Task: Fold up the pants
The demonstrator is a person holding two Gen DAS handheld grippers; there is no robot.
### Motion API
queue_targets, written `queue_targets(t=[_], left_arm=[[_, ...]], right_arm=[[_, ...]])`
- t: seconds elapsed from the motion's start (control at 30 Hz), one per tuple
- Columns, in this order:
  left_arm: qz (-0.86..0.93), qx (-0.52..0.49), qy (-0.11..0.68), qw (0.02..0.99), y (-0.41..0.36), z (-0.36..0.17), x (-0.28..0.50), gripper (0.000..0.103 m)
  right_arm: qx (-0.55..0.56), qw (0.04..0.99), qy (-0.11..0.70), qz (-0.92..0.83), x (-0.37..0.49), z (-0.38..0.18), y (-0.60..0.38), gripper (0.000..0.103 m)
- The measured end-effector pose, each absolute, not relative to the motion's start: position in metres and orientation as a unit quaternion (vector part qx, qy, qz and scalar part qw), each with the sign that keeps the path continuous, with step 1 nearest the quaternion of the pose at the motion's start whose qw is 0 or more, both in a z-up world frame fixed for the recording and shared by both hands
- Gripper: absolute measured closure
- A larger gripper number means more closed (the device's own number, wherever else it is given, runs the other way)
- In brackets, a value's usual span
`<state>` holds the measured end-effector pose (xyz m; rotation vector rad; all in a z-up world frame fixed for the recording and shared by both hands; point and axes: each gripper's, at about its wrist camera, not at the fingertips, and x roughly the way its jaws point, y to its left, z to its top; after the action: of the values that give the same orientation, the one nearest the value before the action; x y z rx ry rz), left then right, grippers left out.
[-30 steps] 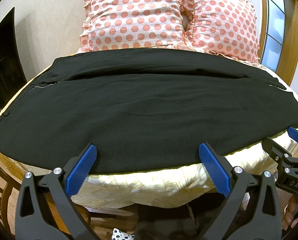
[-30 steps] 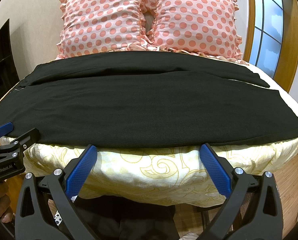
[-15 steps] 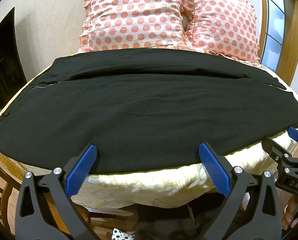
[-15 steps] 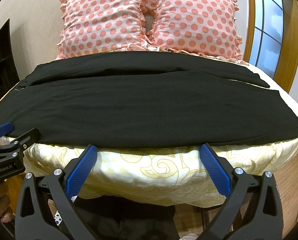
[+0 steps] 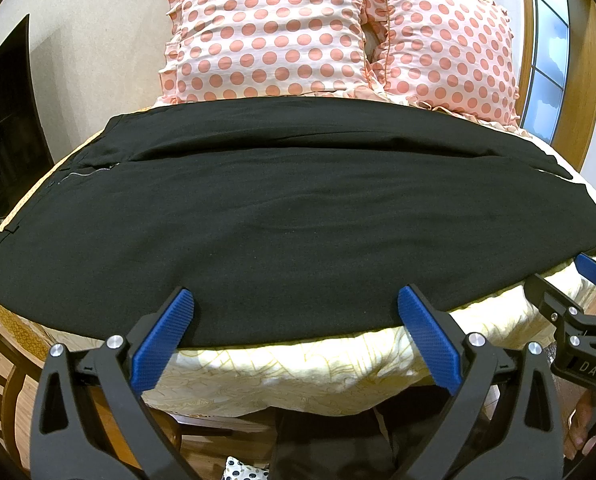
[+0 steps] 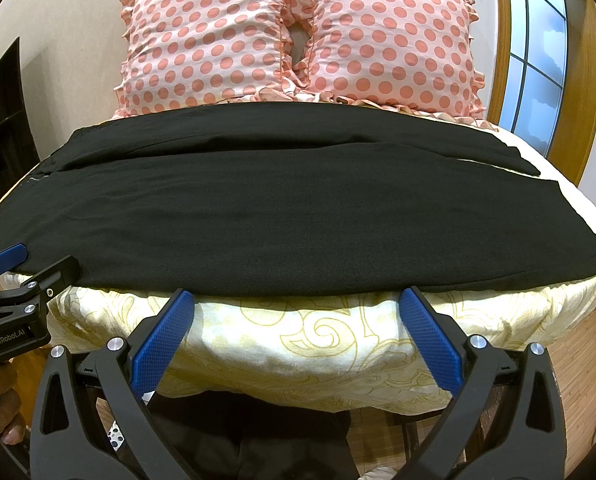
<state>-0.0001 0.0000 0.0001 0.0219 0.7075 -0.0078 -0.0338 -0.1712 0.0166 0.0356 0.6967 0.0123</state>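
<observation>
Black pants [image 5: 289, 208] lie spread flat and sideways across the bed, waistband and zipper at the left, leg hems at the right; the right wrist view shows the pants [image 6: 281, 208] the same way. My left gripper [image 5: 295, 312] stands open at the near hem of the cloth, nothing between its blue pads. My right gripper [image 6: 298, 312] is open too, just short of the pants' near edge, over the bedspread. Each gripper shows at the edge of the other's view, the right gripper [image 5: 578, 312] and the left gripper [image 6: 17, 276].
Two pink polka-dot pillows [image 5: 265, 36] [image 6: 390, 40] lean at the head of the bed. A yellow patterned bedspread [image 6: 318, 340] hangs over the near edge. A dark screen [image 5: 1, 120] stands left, a wood-framed window [image 6: 538, 60] right. A hand [image 6: 5, 408] holds the left gripper.
</observation>
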Motion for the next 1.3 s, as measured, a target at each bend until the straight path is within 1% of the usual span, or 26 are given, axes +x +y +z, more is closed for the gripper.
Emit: queue_targets(t=[0.63,0.73,0.8,0.87,0.93,1.07,1.17,1.3], left_arm=[[-0.003,0.01,0.351,0.936,-0.002,0.002,0.003,0.002],[-0.002,0.01,0.351,0.936,-0.002,0.002,0.003,0.002],[-0.003,0.01,0.351,0.936,-0.002,0.002,0.003,0.002],[-0.009,0.015,0.35,0.936,-0.002,0.001,0.001,0.002],[-0.009,0.014,0.352,0.936,0.002,0.001,0.0,0.002],[0.002,0.02,0.328,0.944,0.01,0.02,0.006,0.002],[0.005,0.024,0.313,0.949,0.015,0.034,0.02,0.002],[0.019,0.02,0.319,0.947,0.022,0.048,0.054,0.002]], right_arm=[[0.015,0.942,0.336,0.013,-0.037,0.017,-0.178,0.001],[0.019,0.941,0.336,0.035,-0.043,0.022,-0.183,0.001],[0.041,0.942,0.328,0.058,-0.043,0.029,-0.189,0.001],[0.067,0.947,0.306,0.068,-0.043,0.044,-0.205,0.001],[0.065,0.955,0.286,0.047,-0.038,0.061,-0.219,0.001],[0.063,0.959,0.276,-0.015,-0.008,0.094,-0.254,0.001],[0.086,0.949,0.298,-0.057,0.037,0.107,-0.286,0.001],[0.117,0.929,0.332,-0.109,0.108,0.109,-0.328,0.001]])
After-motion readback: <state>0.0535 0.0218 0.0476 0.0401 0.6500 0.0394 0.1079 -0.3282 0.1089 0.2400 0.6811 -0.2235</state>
